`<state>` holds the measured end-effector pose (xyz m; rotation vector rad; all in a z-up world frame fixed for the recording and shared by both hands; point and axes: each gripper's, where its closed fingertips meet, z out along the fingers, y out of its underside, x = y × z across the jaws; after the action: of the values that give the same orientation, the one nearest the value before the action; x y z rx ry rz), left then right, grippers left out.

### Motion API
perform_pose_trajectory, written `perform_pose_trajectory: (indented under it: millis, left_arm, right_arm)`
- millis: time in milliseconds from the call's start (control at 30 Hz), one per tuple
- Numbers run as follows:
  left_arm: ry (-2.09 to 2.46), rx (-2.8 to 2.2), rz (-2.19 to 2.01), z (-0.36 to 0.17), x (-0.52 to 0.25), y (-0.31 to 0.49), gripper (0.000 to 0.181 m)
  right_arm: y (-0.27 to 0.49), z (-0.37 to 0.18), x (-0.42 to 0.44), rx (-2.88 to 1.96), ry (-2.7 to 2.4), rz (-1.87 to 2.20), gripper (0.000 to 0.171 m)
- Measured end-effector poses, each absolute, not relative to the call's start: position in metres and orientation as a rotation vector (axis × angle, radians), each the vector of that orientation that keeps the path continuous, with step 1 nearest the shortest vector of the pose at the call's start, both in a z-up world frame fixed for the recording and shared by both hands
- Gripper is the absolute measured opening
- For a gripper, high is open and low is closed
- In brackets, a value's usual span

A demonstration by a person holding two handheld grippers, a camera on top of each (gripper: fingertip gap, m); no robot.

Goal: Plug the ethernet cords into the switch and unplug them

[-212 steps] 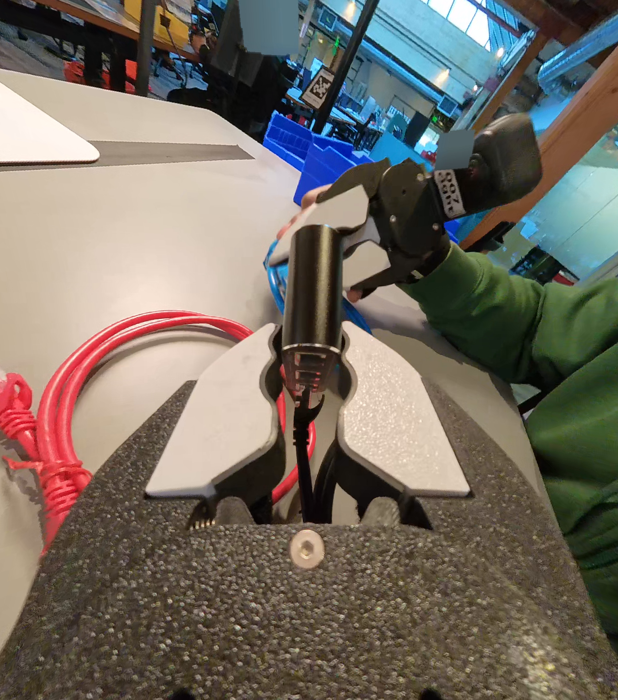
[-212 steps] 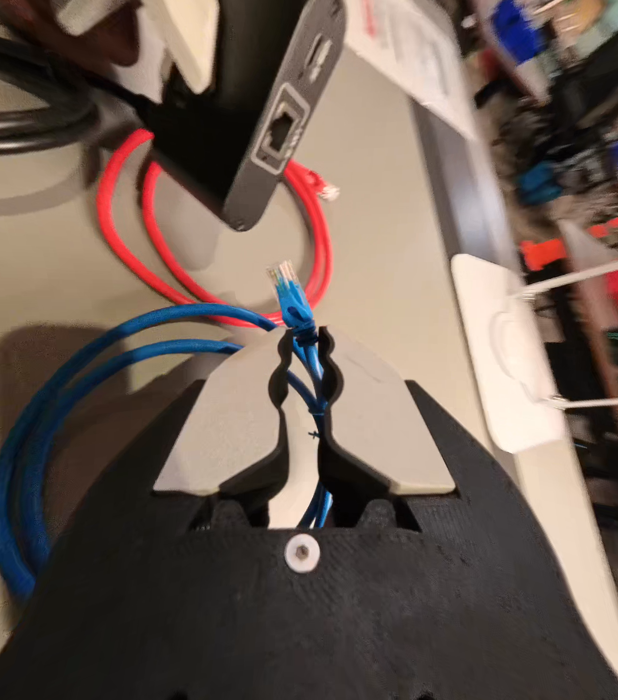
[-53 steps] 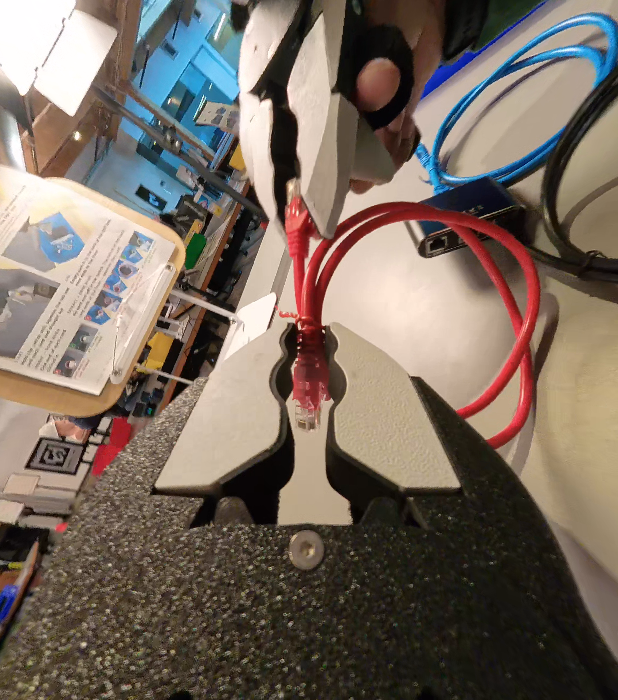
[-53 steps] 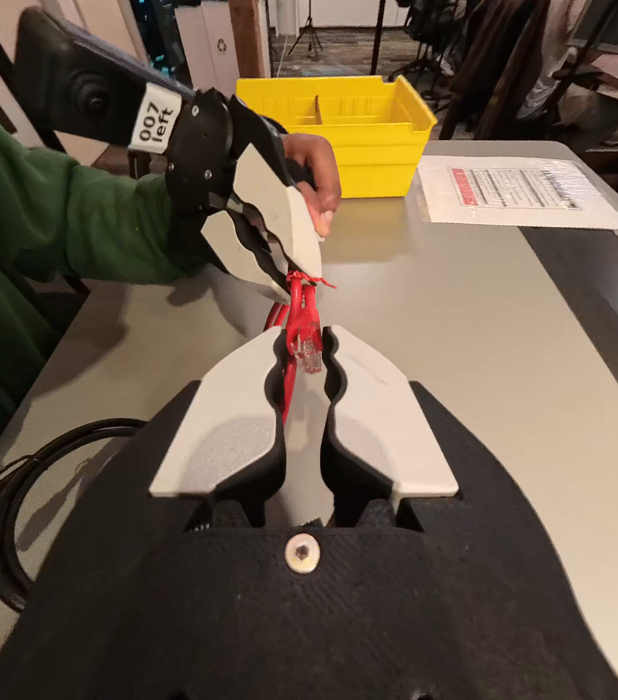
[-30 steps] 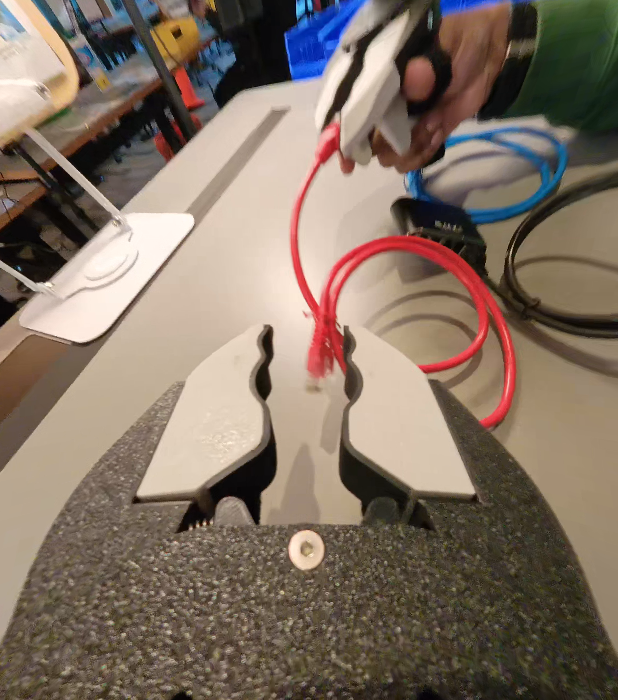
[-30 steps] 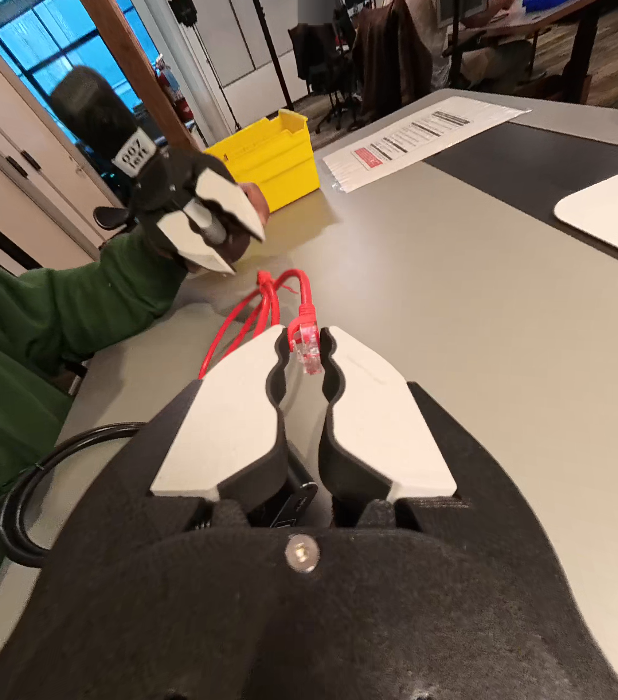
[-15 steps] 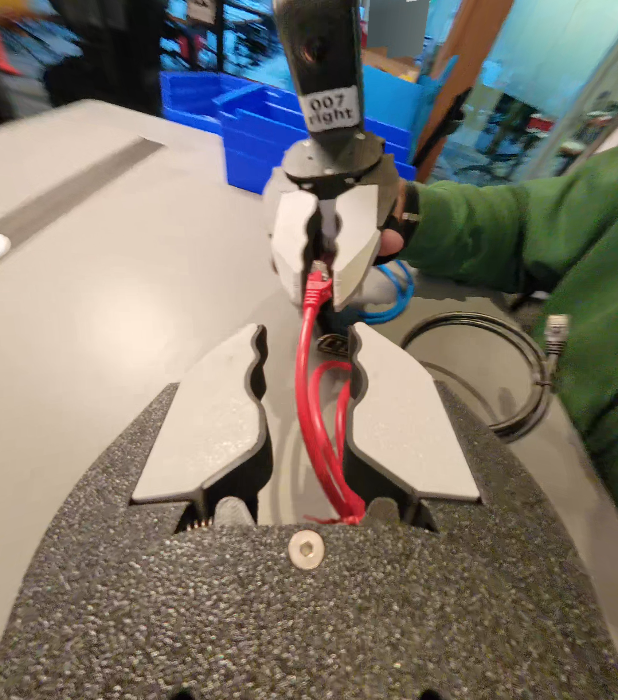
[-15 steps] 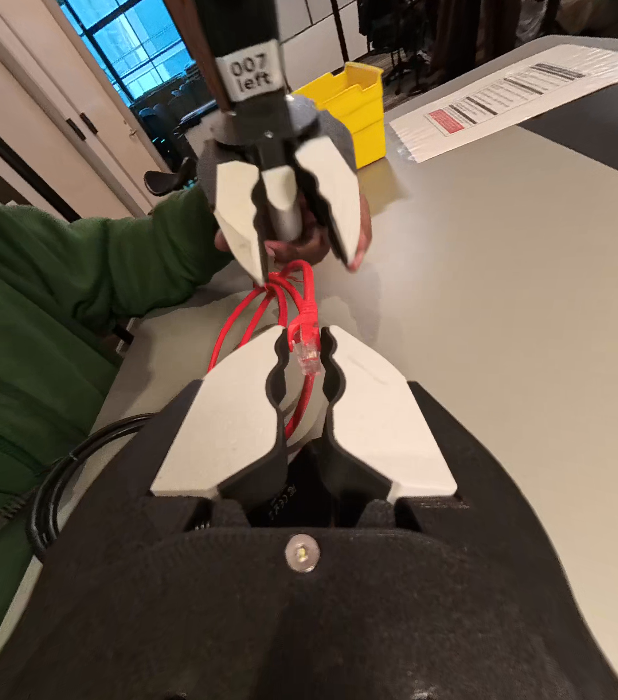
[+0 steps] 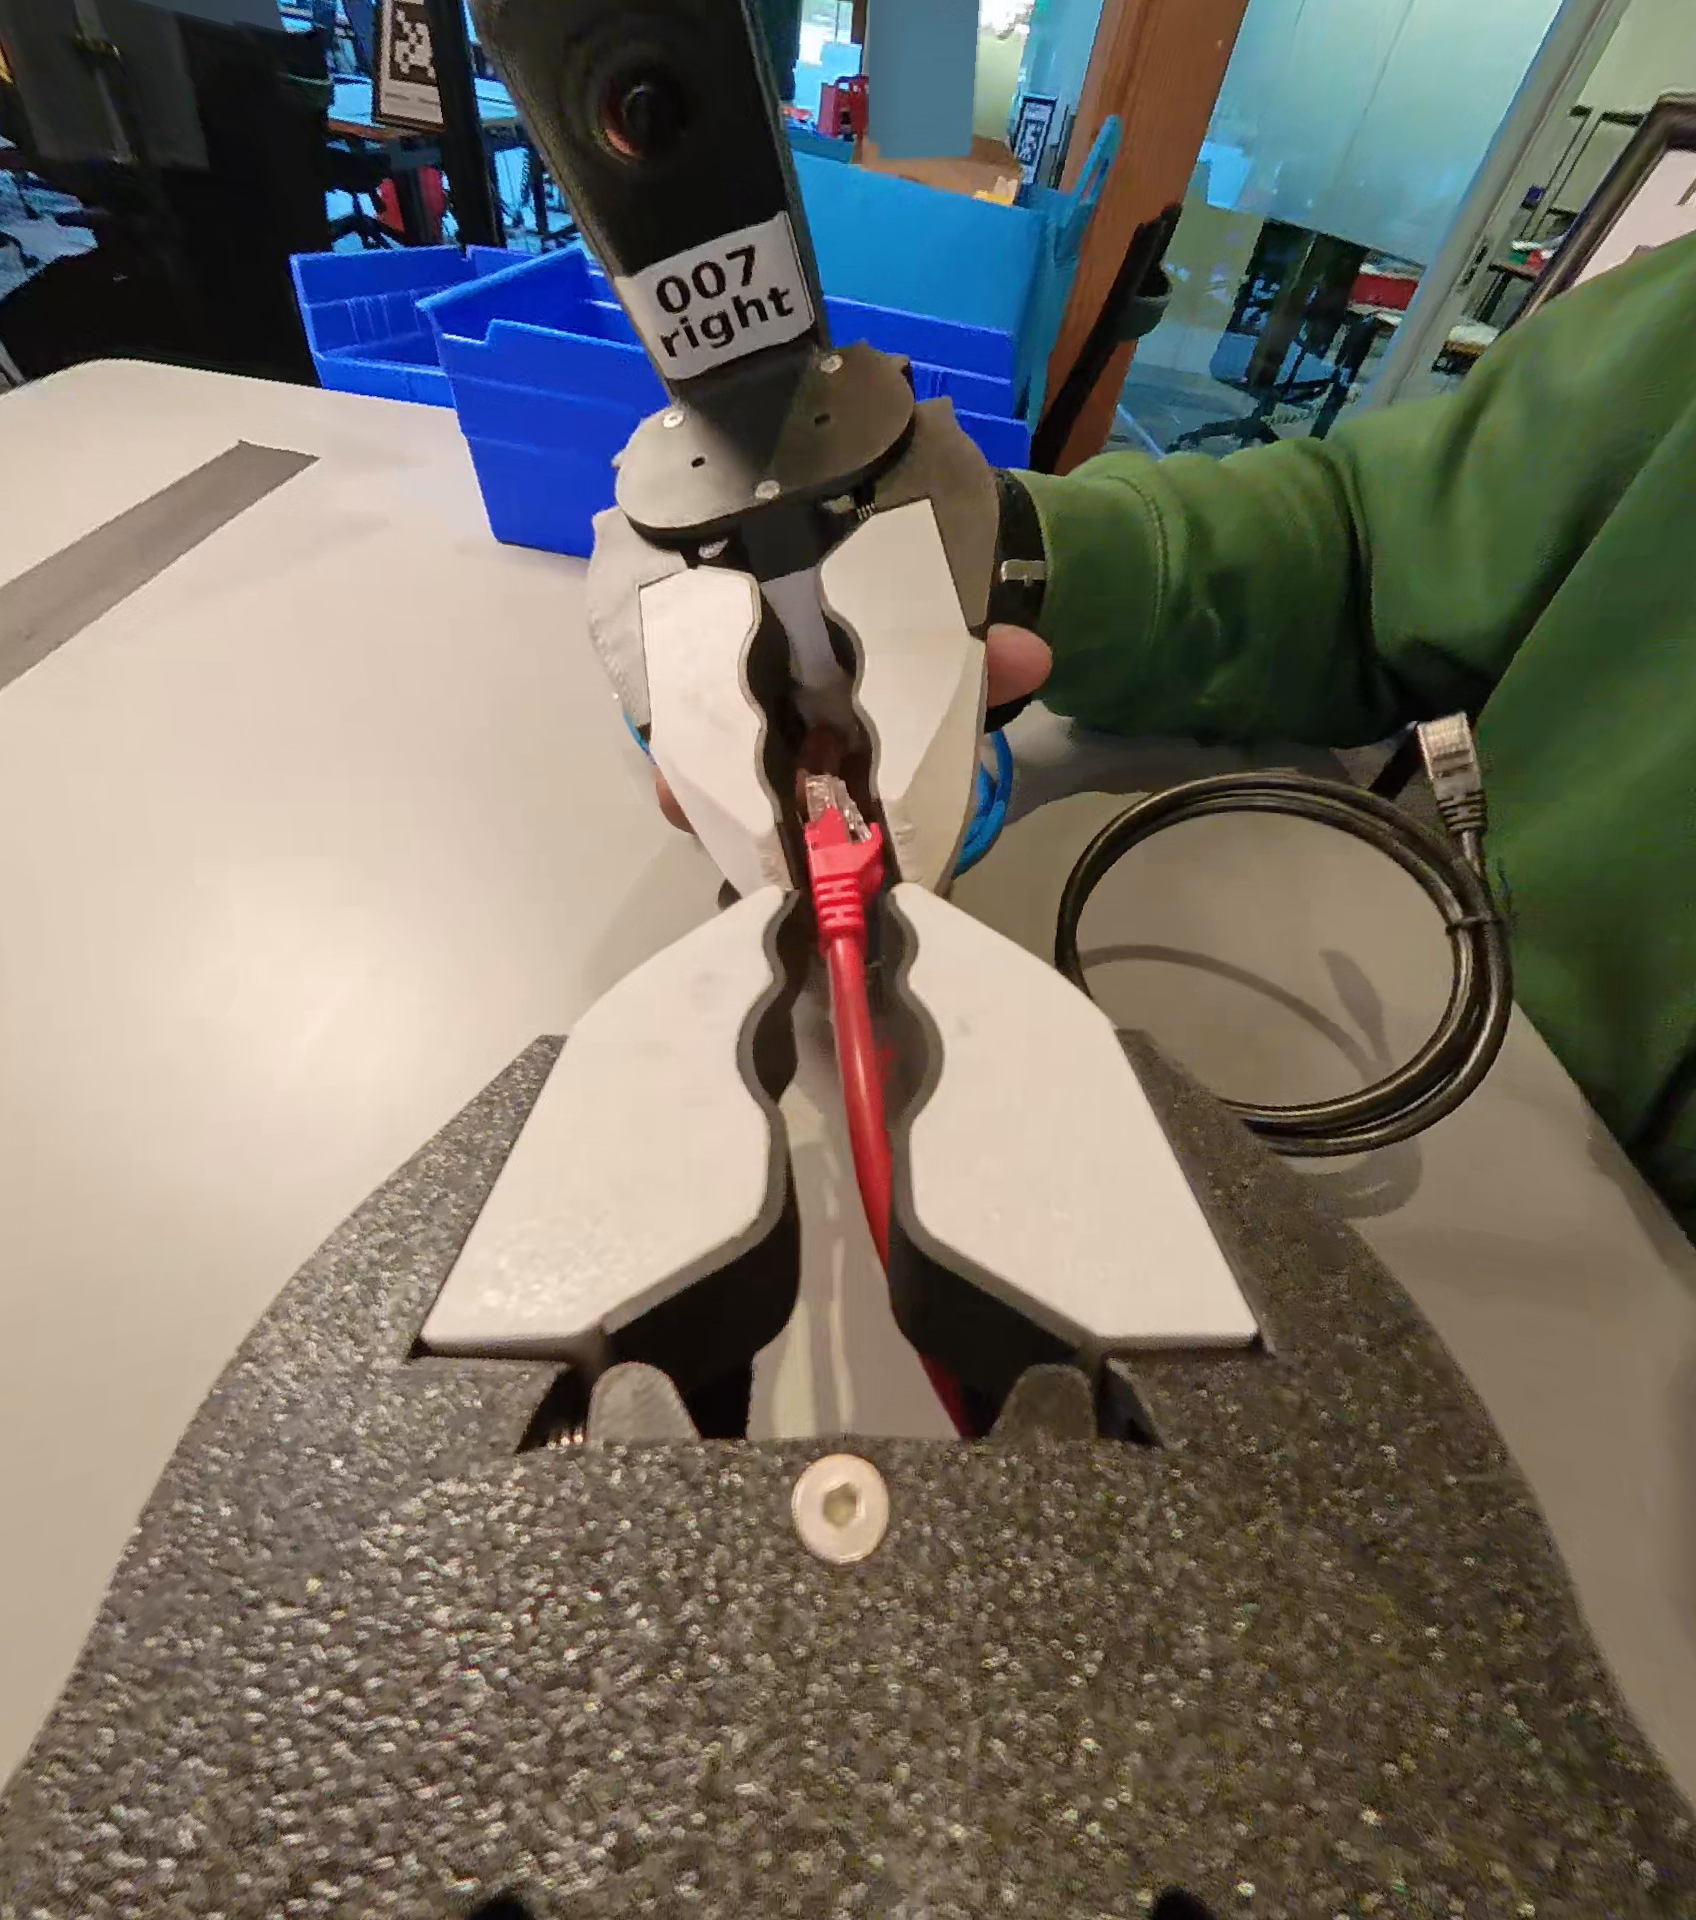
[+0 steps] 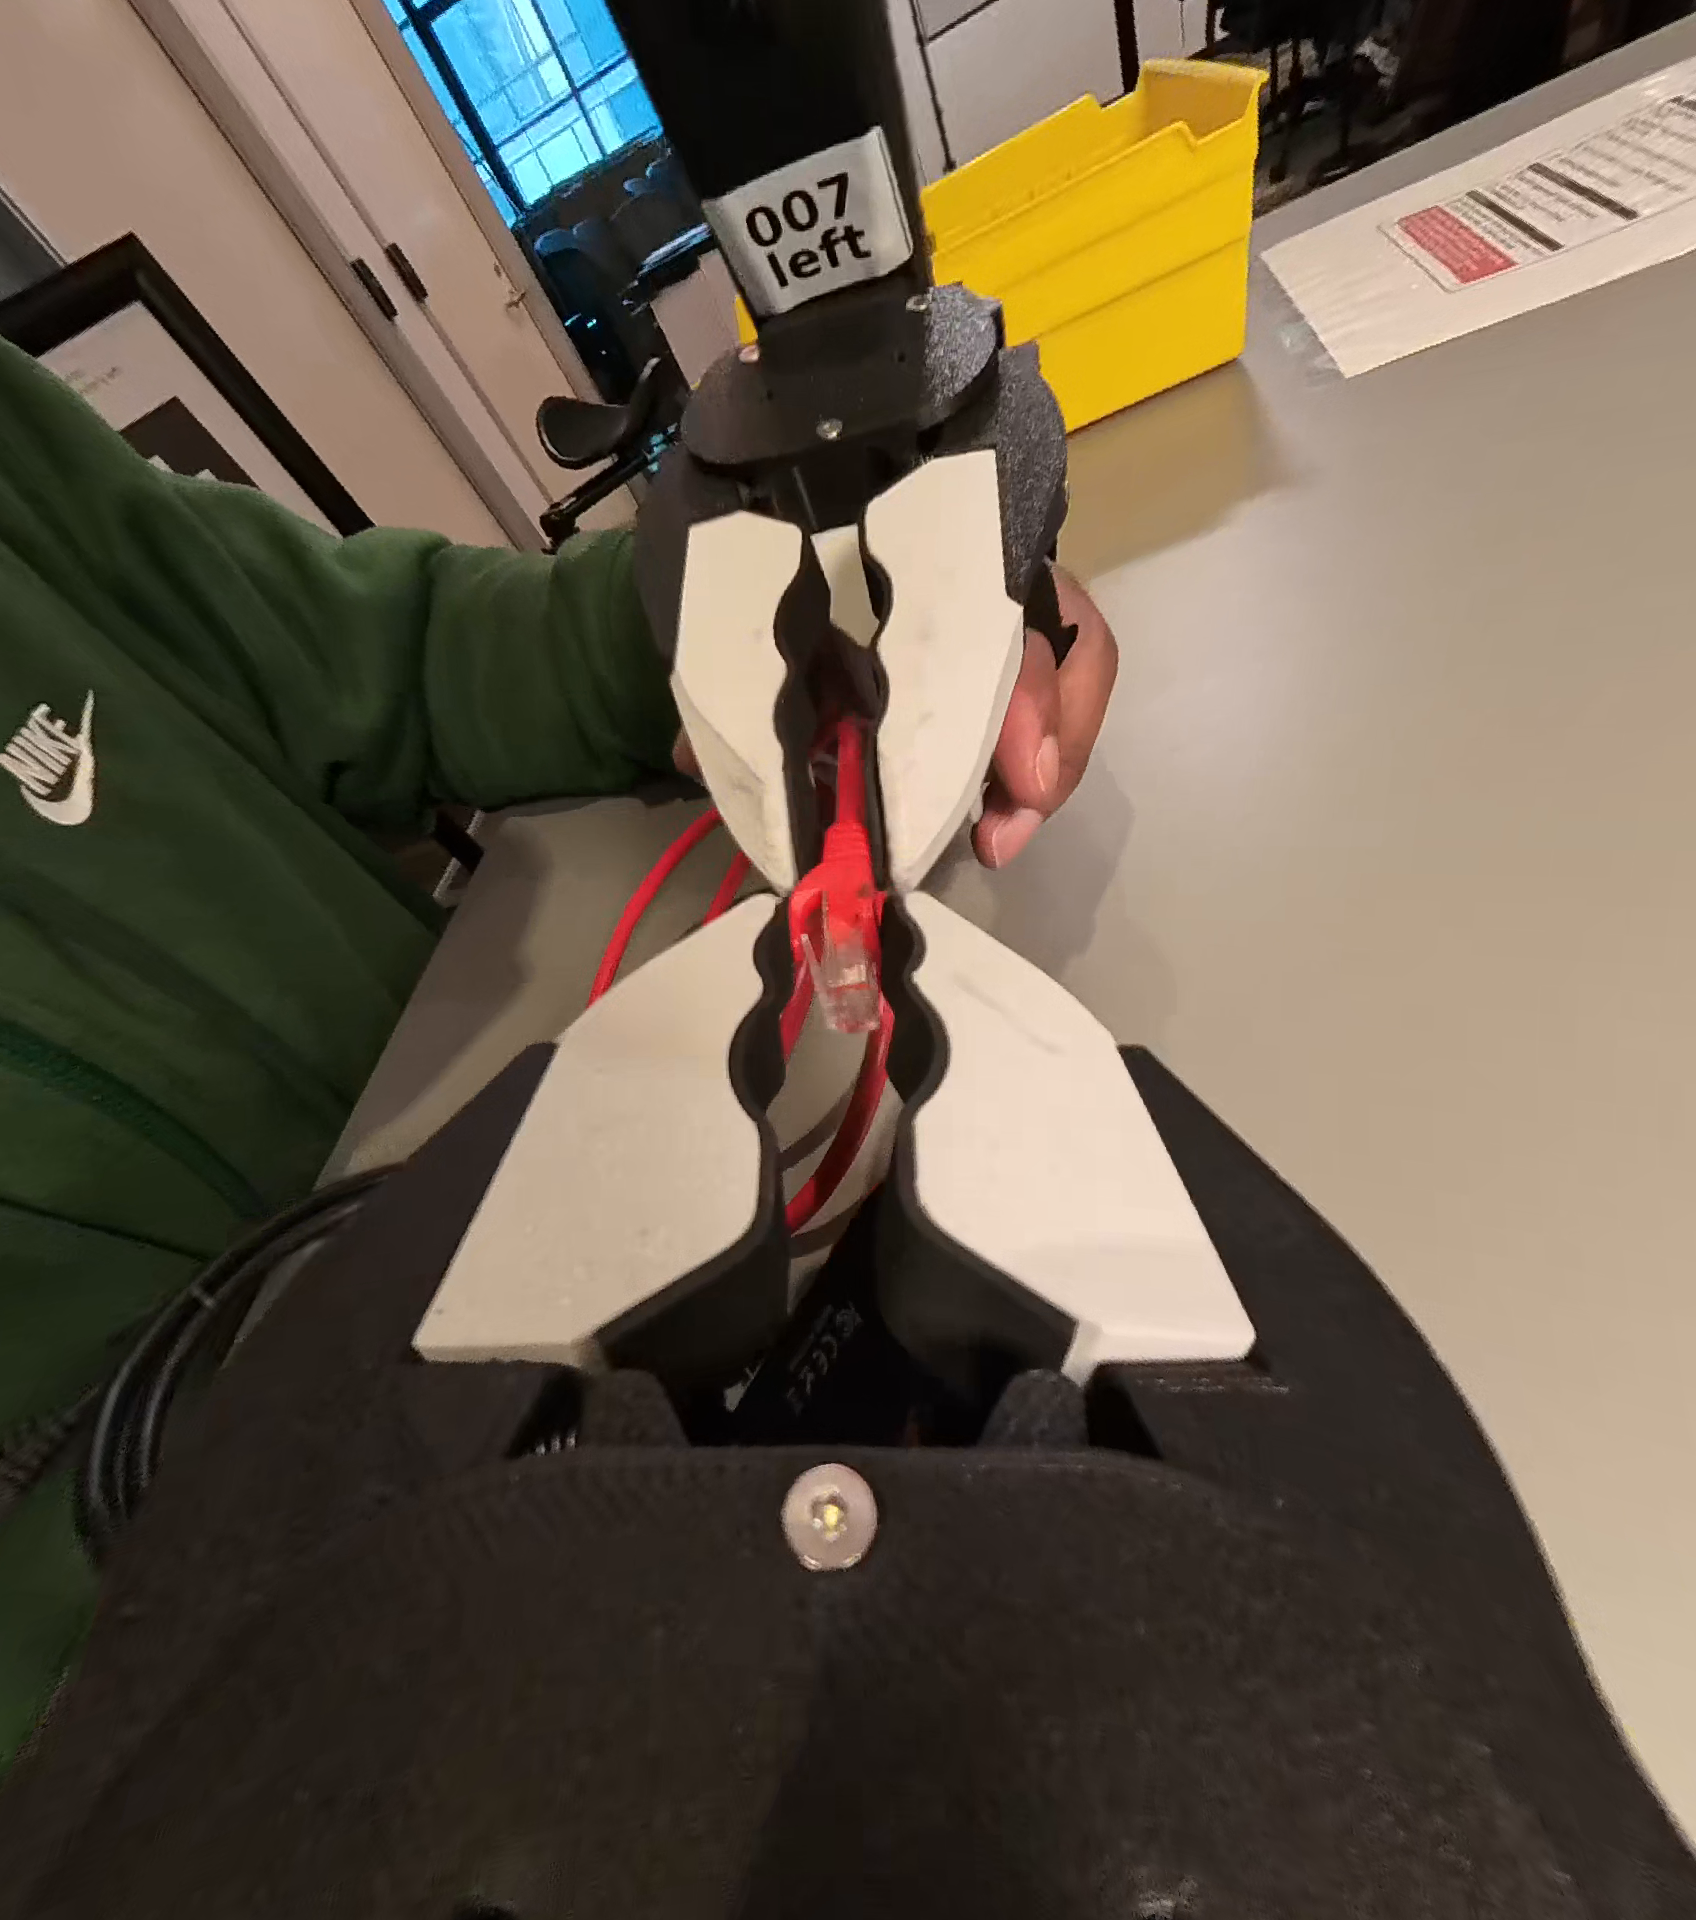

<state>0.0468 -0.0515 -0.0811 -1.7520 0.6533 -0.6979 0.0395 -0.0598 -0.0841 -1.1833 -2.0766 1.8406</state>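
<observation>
Grey tabletop (image 9: 200, 831) carries a coiled black cable (image 9: 1384, 987), lying to the right of the red ethernet cord (image 9: 849, 997). Left hand-held gripper (image 9: 839, 914) is pressed together on the cord just behind its red plug (image 9: 839, 847). Right hand-held gripper (image 10: 839, 914) meets it tip to tip, pinching that same plug (image 10: 844, 935). Blue cord (image 9: 989, 800) is mostly hidden behind the right gripper; the switch is hard to make out.
</observation>
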Motion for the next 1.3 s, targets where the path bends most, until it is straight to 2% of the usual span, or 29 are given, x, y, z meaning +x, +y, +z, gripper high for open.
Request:
perform_pose_trajectory:
  millis: [433, 467, 533, 633, 800, 1000, 1167, 1233, 1267, 1300]
  left_arm:
    - [0.586, -1.785, -0.729, -0.089, 0.046, -0.052, 0.009]
    - [0.579, -1.804, -0.729, -0.091, 0.045, -0.053, 0.009]
    - [0.541, -1.842, -0.724, -0.096, 0.040, -0.053, 0.009]
    - [0.464, -1.882, -0.759, -0.101, 0.032, -0.056, 0.009]
    - [0.353, -1.980, -0.804, -0.112, 0.022, -0.065, 0.009]
    - [0.349, -2.025, -0.832, -0.122, 0.027, -0.070, 0.009]
    - [0.374, -2.051, -0.845, -0.126, 0.030, -0.072, 0.009]
    - [0.376, -2.055, -0.853, -0.128, 0.031, -0.072, 0.009]
    - [0.374, -2.060, -0.858, -0.128, 0.031, -0.072, 0.009]
    - [0.372, -2.065, -0.860, -0.129, 0.032, -0.072, 0.009]
  right_arm:
    - [-0.059, -0.088, 0.041, -1.128, -2.110, 1.788, 0.016]
    - [-0.058, -0.087, 0.043, -1.108, -2.121, 1.771, 0.019]
    - [-0.048, -0.087, 0.048, -1.055, -2.149, 1.675, 0.034]
    - [-0.020, -0.104, 0.058, -0.979, -2.243, 1.331, 0.057]
    - [-0.002, -0.137, 0.089, -0.889, -2.454, 0.912, 0.075]
    - [0.008, -0.162, 0.106, -0.818, -2.594, 0.654, 0.080]
    - [0.006, -0.165, 0.107, -0.797, -2.637, 0.697, 0.086]
    - [0.002, -0.171, 0.104, -0.805, -2.659, 0.697, 0.092]
    - [0.001, -0.176, 0.101, -0.815, -2.664, 0.677, 0.101]
    - [-0.003, -0.176, 0.099, -0.828, -2.668, 0.702, 0.099]
